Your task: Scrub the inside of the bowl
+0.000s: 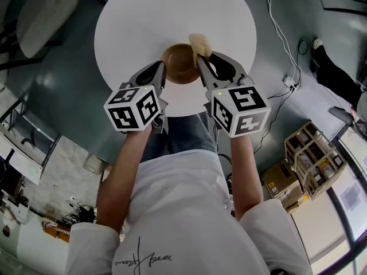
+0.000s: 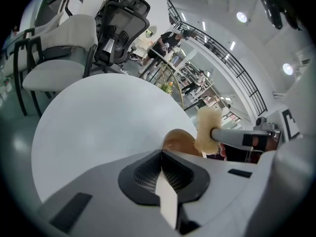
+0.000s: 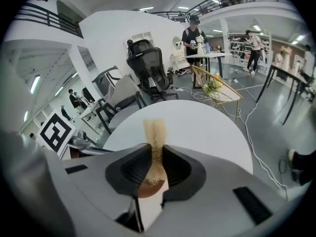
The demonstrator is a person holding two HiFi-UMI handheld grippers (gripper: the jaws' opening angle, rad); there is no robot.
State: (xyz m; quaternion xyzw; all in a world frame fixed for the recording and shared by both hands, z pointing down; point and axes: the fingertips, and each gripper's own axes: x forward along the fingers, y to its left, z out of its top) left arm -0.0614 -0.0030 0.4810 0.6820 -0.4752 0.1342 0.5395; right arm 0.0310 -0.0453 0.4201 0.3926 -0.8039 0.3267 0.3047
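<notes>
A brown wooden bowl [image 1: 179, 65] sits near the front edge of a round white table [image 1: 172, 10]. My left gripper [image 1: 161, 69] is at the bowl's left rim, and in the left gripper view its jaws are shut on the rim of the bowl [image 2: 180, 143]. My right gripper [image 1: 201, 59] is at the bowl's right side, shut on a pale yellow fibrous sponge [image 1: 198, 40] that sticks out past its fingertips above the far rim. The right gripper view has the sponge [image 3: 154, 131] pinched between the jaws, with the bowl [image 3: 148, 187] below them.
A grey chair [image 1: 43, 13] stands left of the table. In the gripper views, office chairs [image 3: 148, 68] stand beyond the table. A white cable [image 1: 281, 39] runs over the floor on the right, near wooden crates [image 1: 315, 153]. People stand far off in the hall.
</notes>
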